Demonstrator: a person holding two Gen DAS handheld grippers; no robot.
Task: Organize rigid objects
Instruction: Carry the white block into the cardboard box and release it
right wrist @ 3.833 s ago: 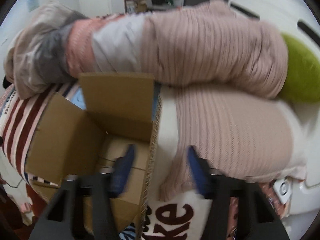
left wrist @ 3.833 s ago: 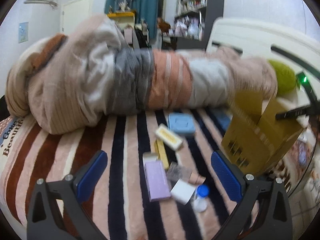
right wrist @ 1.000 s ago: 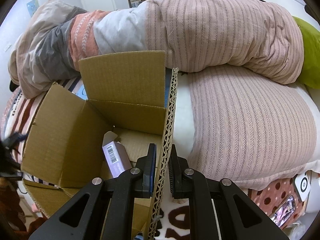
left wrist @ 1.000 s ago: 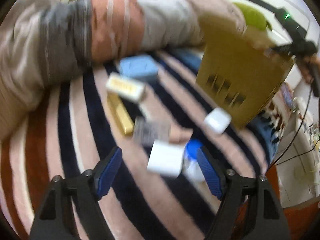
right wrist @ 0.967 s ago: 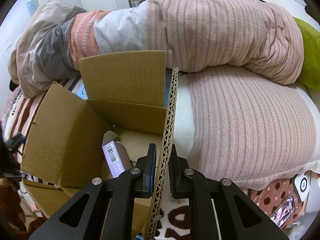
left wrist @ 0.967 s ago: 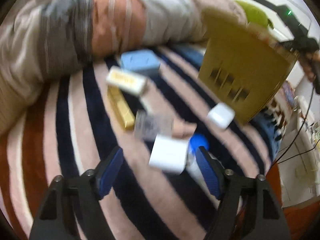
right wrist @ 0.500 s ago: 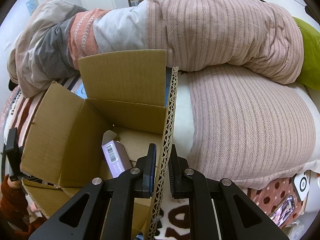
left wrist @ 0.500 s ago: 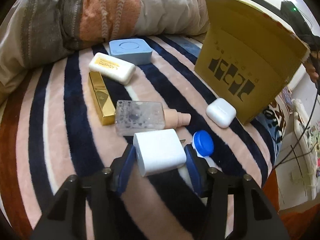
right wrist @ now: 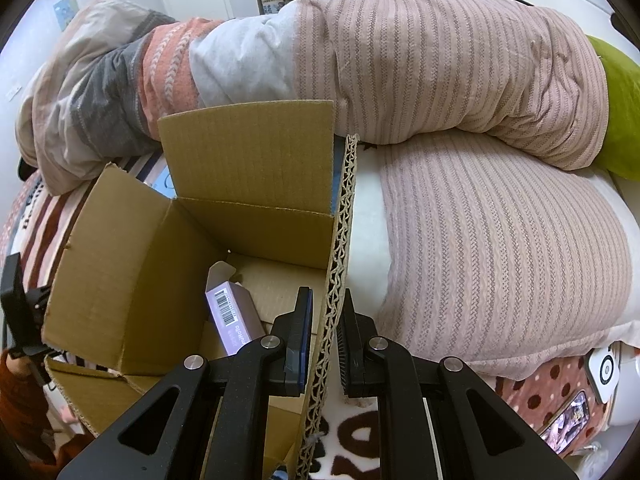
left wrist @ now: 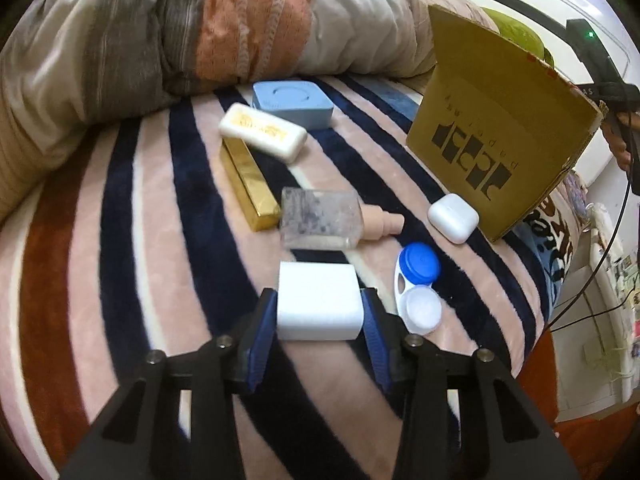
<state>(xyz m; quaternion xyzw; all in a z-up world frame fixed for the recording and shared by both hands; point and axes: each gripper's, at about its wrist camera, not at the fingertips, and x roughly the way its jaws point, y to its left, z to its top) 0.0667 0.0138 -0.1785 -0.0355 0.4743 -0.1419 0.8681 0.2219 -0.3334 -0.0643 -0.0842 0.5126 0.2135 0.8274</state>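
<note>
My left gripper [left wrist: 319, 316] is shut on a white square box [left wrist: 318, 300] resting on the striped blanket. Beyond it lie a clear bottle with a pink pump [left wrist: 320, 220], a gold bar box [left wrist: 248, 182], a cream soap case [left wrist: 262, 130], a light blue square case [left wrist: 292, 100], a white earbud case [left wrist: 453, 218] and a blue-and-white lens case [left wrist: 416, 284]. My right gripper [right wrist: 325, 338] is shut on the right wall flap of the open cardboard box [right wrist: 200, 240], which also shows in the left wrist view [left wrist: 492, 136]. A purple carton [right wrist: 230, 316] lies inside it.
A rolled duvet [left wrist: 180, 32] runs along the back of the bed. A pink striped pillow [right wrist: 500, 248] lies right of the box. A green cushion [right wrist: 618, 72] sits at far right. A phone [right wrist: 566, 420] lies by the bed edge.
My left gripper moved down to the small items and closed on the white square box. My right gripper stayed clamped on the box flap.
</note>
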